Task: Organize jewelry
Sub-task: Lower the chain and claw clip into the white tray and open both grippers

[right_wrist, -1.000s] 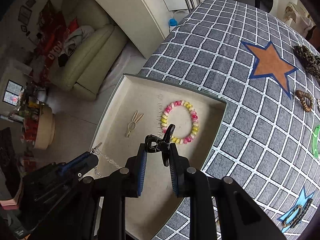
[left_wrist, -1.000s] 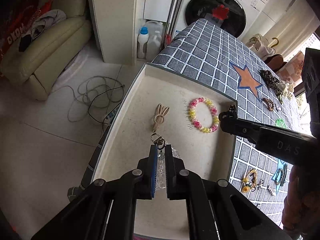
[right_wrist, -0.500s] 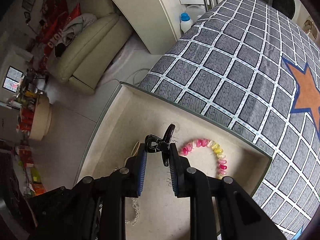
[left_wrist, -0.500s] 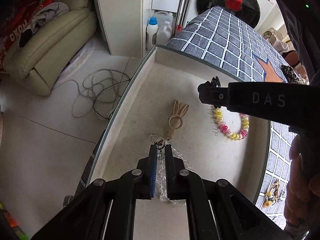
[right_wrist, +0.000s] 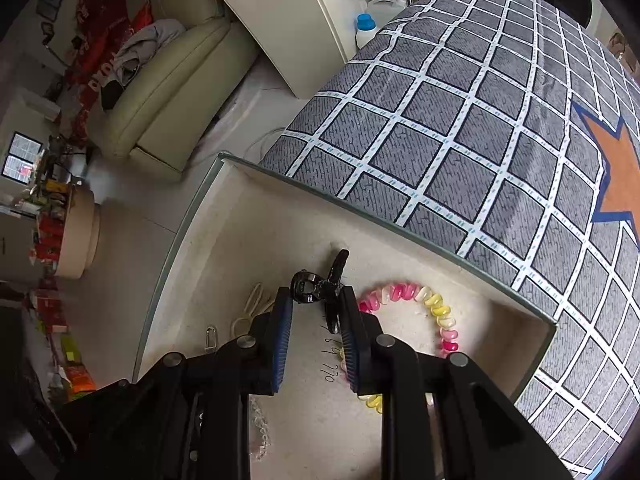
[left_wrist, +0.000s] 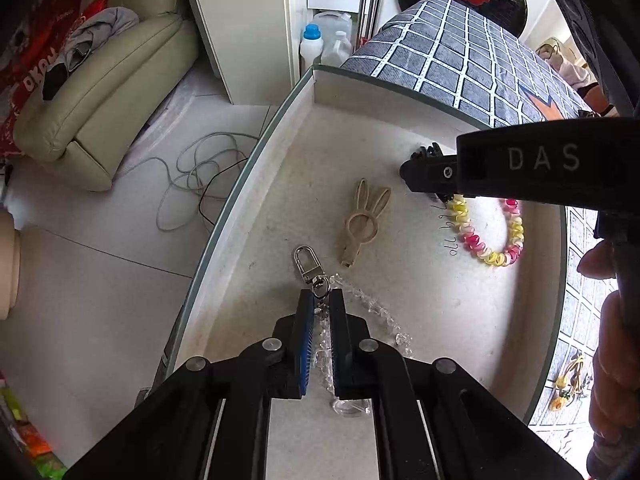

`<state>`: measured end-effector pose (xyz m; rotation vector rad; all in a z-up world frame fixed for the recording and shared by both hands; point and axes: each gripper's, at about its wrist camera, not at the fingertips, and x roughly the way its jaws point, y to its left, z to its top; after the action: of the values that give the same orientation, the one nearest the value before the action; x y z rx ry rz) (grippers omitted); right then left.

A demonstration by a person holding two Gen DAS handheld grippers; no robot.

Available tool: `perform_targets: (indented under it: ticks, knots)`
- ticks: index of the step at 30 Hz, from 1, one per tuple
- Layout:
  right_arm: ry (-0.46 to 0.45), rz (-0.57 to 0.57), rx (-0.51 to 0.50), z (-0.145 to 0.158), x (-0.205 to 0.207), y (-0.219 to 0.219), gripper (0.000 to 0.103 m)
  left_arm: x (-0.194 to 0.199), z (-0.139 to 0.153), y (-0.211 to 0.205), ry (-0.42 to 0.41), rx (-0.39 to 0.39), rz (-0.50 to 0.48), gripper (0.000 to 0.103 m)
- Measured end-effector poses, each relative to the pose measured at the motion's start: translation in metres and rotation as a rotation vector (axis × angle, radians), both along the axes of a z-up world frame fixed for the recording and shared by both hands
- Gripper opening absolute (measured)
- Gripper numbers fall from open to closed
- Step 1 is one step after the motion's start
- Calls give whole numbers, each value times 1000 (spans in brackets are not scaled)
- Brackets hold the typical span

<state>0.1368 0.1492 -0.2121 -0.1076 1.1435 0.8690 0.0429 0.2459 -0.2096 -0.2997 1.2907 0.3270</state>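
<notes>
A shallow beige tray [left_wrist: 224,216] sits at the edge of the checked tablecloth. My left gripper [left_wrist: 320,300] is shut on a clear bead keychain [left_wrist: 372,304]. Its silver clasp [left_wrist: 306,264] lies on the tray floor just past the fingertips. My right gripper [right_wrist: 316,304] holds a black hair clip [right_wrist: 316,290] low over the tray's far side; its jaws are opening, with the clip still spanning the pads. A pink and yellow coil bracelet [right_wrist: 436,308] lies to the right of the clip. A beige rabbit-shaped clip [left_wrist: 360,224] lies between the two grippers.
The grey checked tablecloth [right_wrist: 460,120] with an orange star [right_wrist: 616,184] stretches beyond the tray. More jewelry [left_wrist: 568,388] lies on the cloth to the right. Left of the tray the table drops to a floor with a loose cable [left_wrist: 196,176], bottles [left_wrist: 312,46] and a sofa [left_wrist: 104,92].
My left gripper sank toward the tray, and the keychain's beads and clasp now rest on its floor. My right gripper carried the black clip leftward over the tray, past the bracelet.
</notes>
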Motion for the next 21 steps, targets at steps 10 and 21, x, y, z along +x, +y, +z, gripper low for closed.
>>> perform_targets:
  ticks: [10, 21]
  knots:
    - [22, -32, 80, 20, -10, -44, 54, -2, 14, -4, 0, 29, 2, 15]
    - [67, -208, 124, 23, -30, -148, 64, -4, 12, -13, 48, 53, -31, 25]
